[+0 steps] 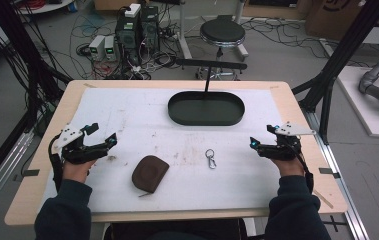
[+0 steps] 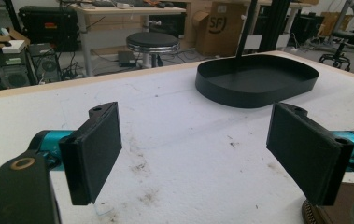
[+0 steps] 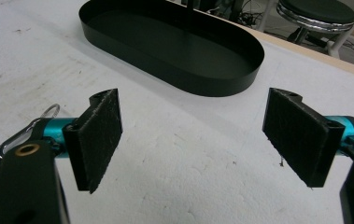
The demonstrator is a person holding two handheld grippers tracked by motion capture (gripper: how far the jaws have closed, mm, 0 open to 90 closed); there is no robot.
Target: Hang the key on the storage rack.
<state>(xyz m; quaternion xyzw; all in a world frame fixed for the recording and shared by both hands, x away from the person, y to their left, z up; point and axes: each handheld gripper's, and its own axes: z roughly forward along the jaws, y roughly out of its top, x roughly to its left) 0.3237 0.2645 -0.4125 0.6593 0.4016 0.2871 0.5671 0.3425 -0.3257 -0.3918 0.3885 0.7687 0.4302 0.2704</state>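
A black oval tray sits empty at the back middle of the white mat. A brown rounded pouch lies front centre, and a small metal clip with a ring lies to its right. My left gripper hovers open over the mat's left side, left of the pouch. Open as well, my right gripper is at the mat's right side, right of the clip. The left gripper view shows open jaws, the tray ahead and the pouch edge. Between the right gripper's pads lies bare mat; the clip is at the left, the tray beyond.
A thin black post with a crossbar rises behind the tray. Beyond the table's far edge stand a round stool, computer boxes and loose cables on the floor. Black frame struts flank the table's right side.
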